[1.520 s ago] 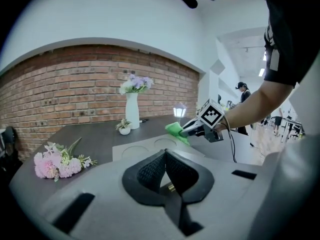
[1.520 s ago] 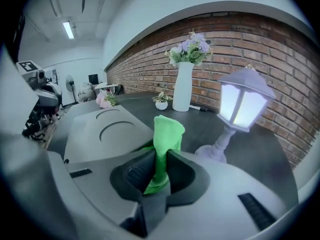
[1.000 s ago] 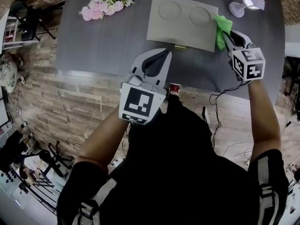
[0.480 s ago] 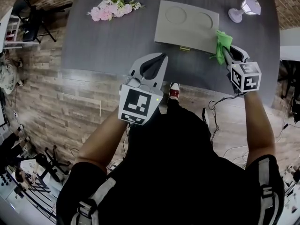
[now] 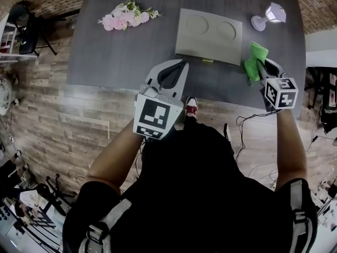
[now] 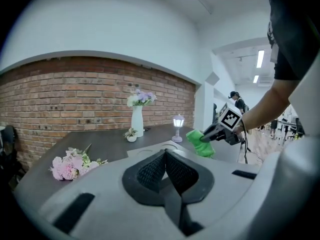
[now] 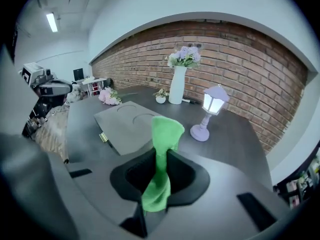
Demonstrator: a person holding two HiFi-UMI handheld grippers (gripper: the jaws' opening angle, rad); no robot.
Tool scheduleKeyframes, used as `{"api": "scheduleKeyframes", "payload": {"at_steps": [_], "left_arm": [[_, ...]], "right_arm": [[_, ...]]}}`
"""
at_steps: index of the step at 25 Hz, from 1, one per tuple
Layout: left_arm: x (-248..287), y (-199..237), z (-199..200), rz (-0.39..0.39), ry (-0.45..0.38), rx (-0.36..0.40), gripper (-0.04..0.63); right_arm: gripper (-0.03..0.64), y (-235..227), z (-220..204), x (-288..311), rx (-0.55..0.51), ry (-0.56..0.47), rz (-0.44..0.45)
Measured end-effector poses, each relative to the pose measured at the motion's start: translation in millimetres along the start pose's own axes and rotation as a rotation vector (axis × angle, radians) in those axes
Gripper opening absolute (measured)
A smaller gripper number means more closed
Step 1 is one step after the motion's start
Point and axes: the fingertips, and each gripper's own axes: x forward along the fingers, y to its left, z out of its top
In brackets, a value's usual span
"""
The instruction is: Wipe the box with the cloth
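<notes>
Clamps right gripper (image 7: 160,156) tight on the green cloth (image 7: 163,134), cloth end sticking up past the jaws, just beside the box (image 5: 209,36) at its 4 o'clock. Holds left gripper (image 6: 165,156) clenched on nothing, at the box's 7 o'clock. Shows box lid down, contents hidden. Shows flowers in the vase (image 7: 177,91).

The cloth (image 5: 257,51) is bright green. The box (image 5: 209,36) is dull grey-beige with a brassy yellow clasp (image 5: 208,61), and the table (image 5: 121,57) under it is dark grey. The flowers (image 5: 118,19) are pink with green stems, and the lamp (image 5: 268,16) is pale lilac. The left gripper (image 5: 182,62) and the right gripper (image 5: 259,65) are light grey with black-and-white square markers.
</notes>
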Motion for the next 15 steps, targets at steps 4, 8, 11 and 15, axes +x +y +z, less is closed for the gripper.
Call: {"api": "scheduleKeyframes", "payload": {"at_steps": [4, 8, 11, 15], "left_arm": [[-4.4, 14.9, -3.2, 0.005, -0.016, -0.026, 0.009], [-11.4, 33.0, -8.7, 0.014, -0.026, -0.041, 0.009], [-19.0, 54.8, -14.3, 0.042, -0.03, -0.056, 0.009], [-30.8, 90.2, -24.2, 0.1, -0.021, -0.086, 0.009]], "right_arm": [[0.055, -3.7, 35.1, -3.0, -0.015, -0.037, -0.021], [0.055, 16.8, 88.3, 5.5, -0.063, -0.083, 0.005], [0.055, 46.7, 131.7, 22.8, -0.08, -0.119, 0.064], [0.056, 100.8, 184.5, 61.9, -0.033, -0.149, 0.189]]}}
